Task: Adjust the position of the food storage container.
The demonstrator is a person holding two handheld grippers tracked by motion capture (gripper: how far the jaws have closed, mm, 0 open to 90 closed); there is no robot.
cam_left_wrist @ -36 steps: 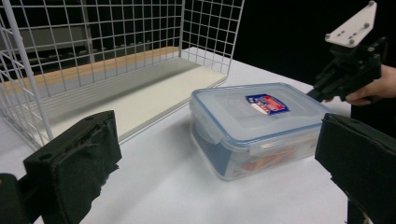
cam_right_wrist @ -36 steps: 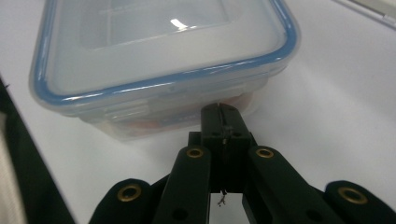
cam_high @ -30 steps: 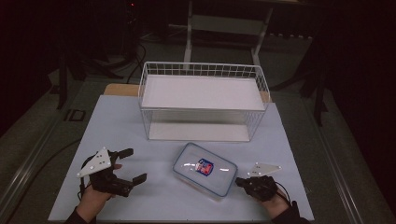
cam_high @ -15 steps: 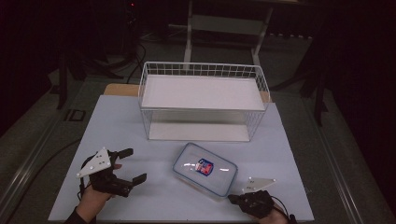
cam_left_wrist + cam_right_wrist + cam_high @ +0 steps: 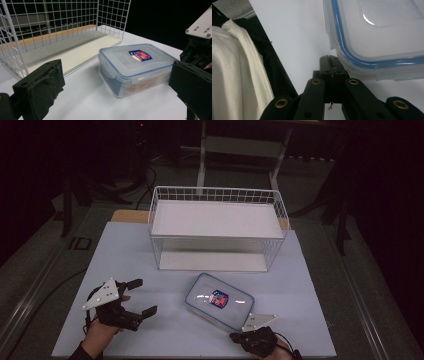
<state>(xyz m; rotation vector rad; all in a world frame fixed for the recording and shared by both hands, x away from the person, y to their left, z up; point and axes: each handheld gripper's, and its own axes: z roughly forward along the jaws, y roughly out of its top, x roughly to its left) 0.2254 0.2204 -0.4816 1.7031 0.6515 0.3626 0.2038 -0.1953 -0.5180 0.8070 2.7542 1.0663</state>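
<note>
high view: a clear lidded container [image 5: 219, 301] with a blue seal is lying on the white tabletop [image 5: 125, 250], just in front of a white wire basket [image 5: 217, 227].
container position: it is sitting between the two claws, nearer the right one, with a red and blue label on its lid.
right claw [image 5: 250, 332]: it is resting at the container's near right corner, at the front edge of the tabletop, its grey plate lying just beside the lid.
right claw state: clenched on nothing, the two jaws pressing together.
right gripper view: the closed tips [image 5: 329, 61] are sitting right against the container's rounded corner [image 5: 372, 37], low by its side wall; whether they are touching it i cannot tell.
left claw [image 5: 141, 296]: it is hovering well apart from the container, out to its left, held in a hand.
left claw state: released, jaws standing wide with nothing between them.
left gripper view: the container [image 5: 135, 66] is lying ahead between the two black pads [image 5: 42, 85], with the basket [image 5: 57, 32] behind it.
</note>
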